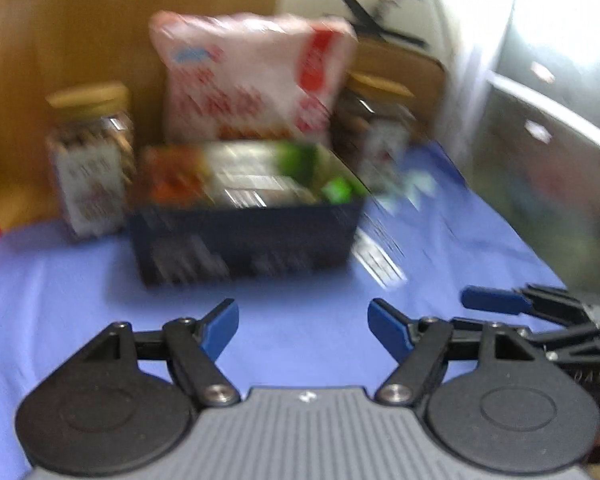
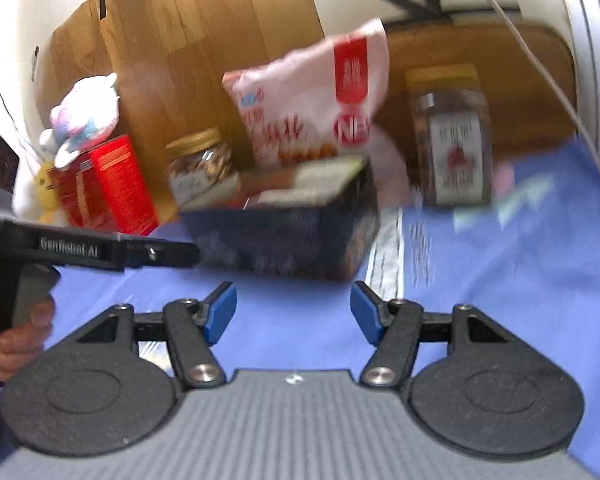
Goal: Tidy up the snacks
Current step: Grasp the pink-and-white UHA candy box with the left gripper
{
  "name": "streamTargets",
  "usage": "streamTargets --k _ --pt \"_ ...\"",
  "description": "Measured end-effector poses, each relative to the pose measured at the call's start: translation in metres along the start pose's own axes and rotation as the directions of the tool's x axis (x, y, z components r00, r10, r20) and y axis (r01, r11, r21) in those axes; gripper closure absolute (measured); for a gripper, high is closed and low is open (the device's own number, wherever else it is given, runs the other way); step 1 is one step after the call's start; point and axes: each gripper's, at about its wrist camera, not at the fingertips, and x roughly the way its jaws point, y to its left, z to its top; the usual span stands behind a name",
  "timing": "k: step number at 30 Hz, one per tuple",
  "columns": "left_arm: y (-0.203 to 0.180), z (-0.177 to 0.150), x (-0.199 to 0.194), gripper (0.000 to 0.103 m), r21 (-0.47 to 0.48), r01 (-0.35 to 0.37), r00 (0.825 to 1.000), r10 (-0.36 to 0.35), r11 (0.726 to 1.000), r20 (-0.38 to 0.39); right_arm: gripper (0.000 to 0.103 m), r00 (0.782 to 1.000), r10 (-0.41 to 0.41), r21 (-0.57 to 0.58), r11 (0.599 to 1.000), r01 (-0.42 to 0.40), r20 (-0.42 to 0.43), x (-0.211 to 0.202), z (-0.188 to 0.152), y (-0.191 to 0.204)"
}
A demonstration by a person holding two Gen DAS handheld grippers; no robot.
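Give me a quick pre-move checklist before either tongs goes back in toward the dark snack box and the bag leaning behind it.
1. Left tongs empty, jaws apart: ok.
2. Right tongs empty, jaws apart: ok.
3. Dark box flat on the blue cloth, clear of both tongs: ok.
4. White and red bag upright behind the box: ok, though how steadily it leans, cannot tell.
5. Jars standing either side of the box: ok.
6. Picture sharpness for aiming: not ok, both views blurred.

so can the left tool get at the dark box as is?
Probably yes. The left tool is open and empty, the dark box sits straight ahead on the blue cloth, and only bare cloth lies between them.
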Motion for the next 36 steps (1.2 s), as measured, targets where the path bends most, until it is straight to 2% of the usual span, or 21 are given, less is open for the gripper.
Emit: streamTargets --k 5,11,13,15,17,20,22,24,25,27,29,32,34,36 --pt "-0.015 -0.021 0.005 0.030 -0.023 0.120 0.988 -0.121 0.993 -0.095 0.037 0.995 0.069 -0.034 0.997 -0.072 -0.071 -0.029 -0.036 0.022" --pt "-0.042 -0.025 0.022 0.029 0.031 0.144 0.978 -0.137 0.989 -0.157 0.037 0.986 0.057 -0.228 0.969 -0.092 -0.156 -0.031 -0.067 0.067" --pt "-0.050 -0.031 0.032 0.032 0.059 0.107 0.979 -0.095 0.992 -0.179 0.037 0.988 0.002 -0.314 0.948 -0.051 -0.156 -0.026 -0.075 0.078" --pt "-0.055 -0.037 0.034 0.032 0.115 0.046 0.987 -0.028 0.992 -0.156 0.038 0.990 -0.034 -0.384 0.923 -0.022 -0.139 -0.028 -0.079 0.085" --pt "-0.052 -0.038 0.031 0.033 0.114 -0.005 0.989 0.022 0.993 -0.148 0.038 0.991 -0.069 -0.423 0.906 0.015 -0.113 -0.030 -0.079 0.083" --pt "-0.034 -0.037 0.024 0.033 0.043 -0.039 0.989 0.045 0.998 -0.143 0.038 0.982 -0.181 -0.410 0.900 0.147 -0.045 -0.032 -0.074 0.067" --pt "-0.025 -0.038 0.019 0.032 0.012 -0.030 0.988 0.032 0.999 -0.149 0.038 0.963 -0.268 -0.384 0.889 0.248 0.002 -0.032 -0.069 0.053" --pt "-0.018 -0.040 0.009 0.029 -0.024 -0.008 0.990 0.004 1.000 -0.140 0.038 0.950 -0.312 -0.339 0.892 0.300 0.020 -0.032 -0.064 0.038" --pt "-0.014 -0.040 0.004 0.029 -0.043 0.000 0.992 -0.005 0.999 -0.128 0.038 0.955 -0.297 -0.305 0.908 0.287 0.013 -0.033 -0.061 0.031" --pt "-0.005 -0.038 -0.008 0.026 -0.080 0.005 0.996 -0.012 0.997 -0.091 0.038 0.977 -0.214 -0.253 0.945 0.206 -0.006 -0.038 -0.058 0.026" --pt "0.004 -0.034 -0.017 0.016 -0.109 0.000 0.999 -0.005 0.994 -0.047 0.038 0.994 -0.105 -0.232 0.968 0.096 -0.025 -0.043 -0.058 0.029" --pt "0.012 -0.026 -0.016 0.016 -0.123 -0.013 1.000 0.010 0.992 -0.026 0.038 0.997 0.011 -0.231 0.973 -0.029 -0.079 -0.037 -0.063 0.044" --pt "0.013 -0.022 -0.008 0.019 -0.110 0.009 0.999 -0.013 0.994 -0.030 0.039 0.994 0.021 -0.248 0.968 -0.047 -0.107 -0.026 -0.065 0.051" --pt "0.010 -0.023 0.003 0.027 -0.092 0.023 0.998 -0.028 0.996 -0.052 0.050 0.993 -0.030 -0.285 0.959 -0.003 -0.114 -0.017 -0.067 0.055"
